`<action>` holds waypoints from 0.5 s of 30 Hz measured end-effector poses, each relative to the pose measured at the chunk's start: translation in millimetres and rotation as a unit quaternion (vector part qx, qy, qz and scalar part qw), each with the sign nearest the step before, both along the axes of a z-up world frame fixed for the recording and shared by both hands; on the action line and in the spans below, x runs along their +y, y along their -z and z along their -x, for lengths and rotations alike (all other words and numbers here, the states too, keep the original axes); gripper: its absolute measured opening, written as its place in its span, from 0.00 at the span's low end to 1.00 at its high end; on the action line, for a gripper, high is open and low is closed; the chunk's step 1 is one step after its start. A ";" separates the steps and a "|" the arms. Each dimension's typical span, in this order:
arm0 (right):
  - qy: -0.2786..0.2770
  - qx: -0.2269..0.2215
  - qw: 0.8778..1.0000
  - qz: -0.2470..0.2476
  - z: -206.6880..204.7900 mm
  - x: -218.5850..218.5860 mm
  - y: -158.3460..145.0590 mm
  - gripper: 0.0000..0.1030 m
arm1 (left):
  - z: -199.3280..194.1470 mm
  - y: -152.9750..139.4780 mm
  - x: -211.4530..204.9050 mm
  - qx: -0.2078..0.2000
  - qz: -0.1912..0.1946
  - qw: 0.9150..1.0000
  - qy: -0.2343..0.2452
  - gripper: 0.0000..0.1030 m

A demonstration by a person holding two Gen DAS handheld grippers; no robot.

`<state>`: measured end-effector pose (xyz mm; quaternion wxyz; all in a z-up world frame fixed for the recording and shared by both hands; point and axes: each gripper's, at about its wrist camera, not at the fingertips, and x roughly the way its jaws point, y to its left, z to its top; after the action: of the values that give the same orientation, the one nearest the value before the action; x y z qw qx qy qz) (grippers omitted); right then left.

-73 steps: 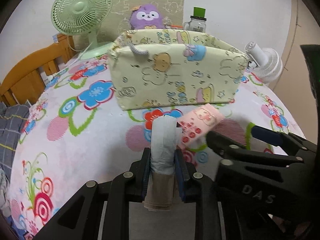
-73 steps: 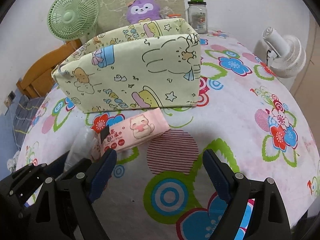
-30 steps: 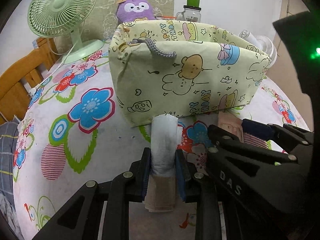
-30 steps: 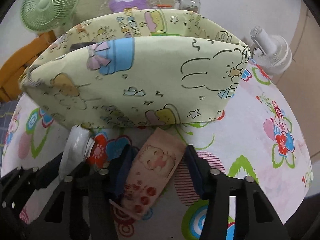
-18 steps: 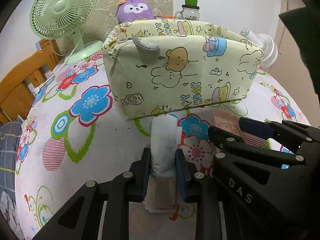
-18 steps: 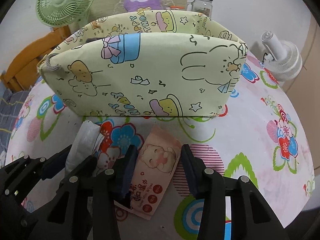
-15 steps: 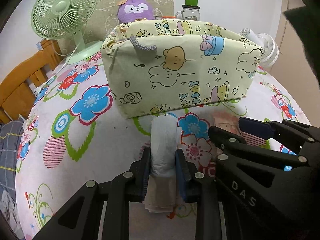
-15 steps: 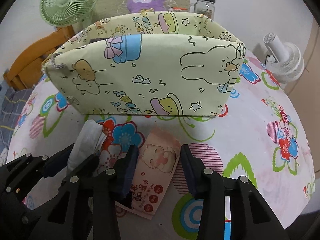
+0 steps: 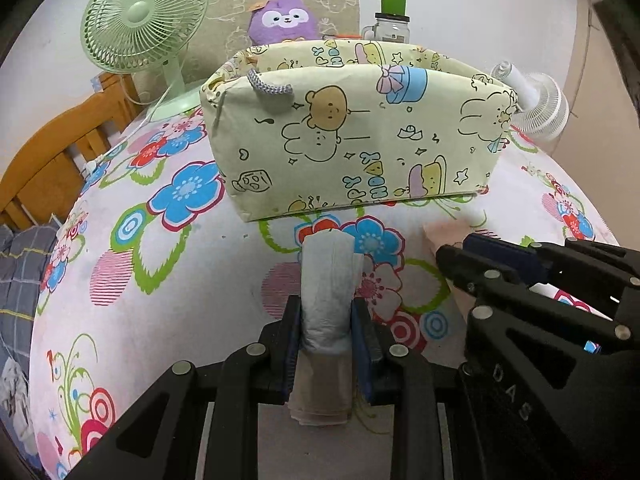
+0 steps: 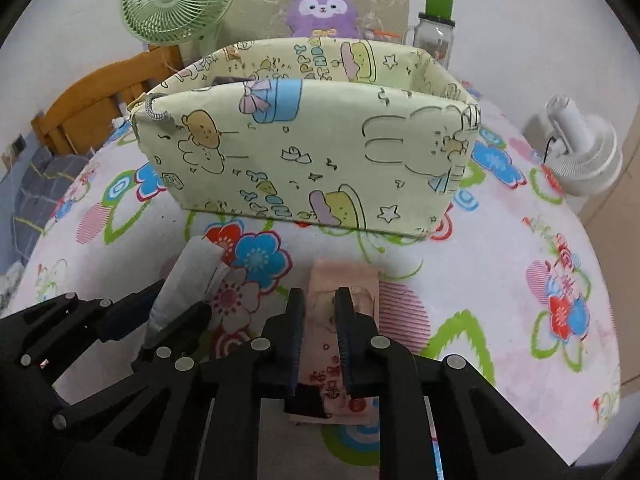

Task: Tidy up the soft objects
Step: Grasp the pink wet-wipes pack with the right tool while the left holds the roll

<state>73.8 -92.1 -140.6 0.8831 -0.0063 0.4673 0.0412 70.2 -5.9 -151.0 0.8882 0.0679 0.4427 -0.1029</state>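
Observation:
My left gripper (image 9: 326, 312) is shut on a white tissue pack (image 9: 327, 280), held just above the flowered tablecloth in front of the yellow cartoon fabric bin (image 9: 360, 140). My right gripper (image 10: 320, 306) is shut on a pink tissue pack (image 10: 348, 280) with a cat print, which rests on or just above the cloth. The bin (image 10: 312, 152) stands open-topped beyond both packs. The white pack (image 10: 188, 280) and the left gripper show at the lower left of the right wrist view; the right gripper (image 9: 456, 252) shows at the right of the left wrist view.
A green fan (image 9: 144, 16), a purple plush (image 9: 286, 20) and a green-lidded jar (image 9: 390, 24) stand behind the bin. A white fan (image 10: 580, 148) lies at the right table edge. A wooden chair (image 9: 52, 152) is at the left.
The right gripper's jaws closed onto the pink pack. Both grippers drew back a little from the bin; the left still holds the white pack.

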 end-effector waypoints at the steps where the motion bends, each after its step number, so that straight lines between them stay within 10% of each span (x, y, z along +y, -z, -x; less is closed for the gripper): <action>1: 0.003 0.000 1.000 0.000 0.8 -0.9 0.5 0.19 | 1.1 0.0 -0.2 0.000 0.000 1.000 -0.002 0.24; 7: 0.032 0.007 0.999 -0.007 4.2 -9.3 4.5 0.60 | 4.3 -0.6 -1.5 -0.002 -0.005 1.000 0.000 0.24; 15: 0.039 0.033 0.998 -0.023 1.4 -12.8 10.7 0.62 | 6.5 -0.3 -1.3 -0.004 -0.005 1.000 0.006 0.24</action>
<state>72.4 -104.9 -151.3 0.8682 0.0335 0.4948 0.0177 63.7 -7.1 -150.7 0.8889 0.0751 0.4393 -0.1059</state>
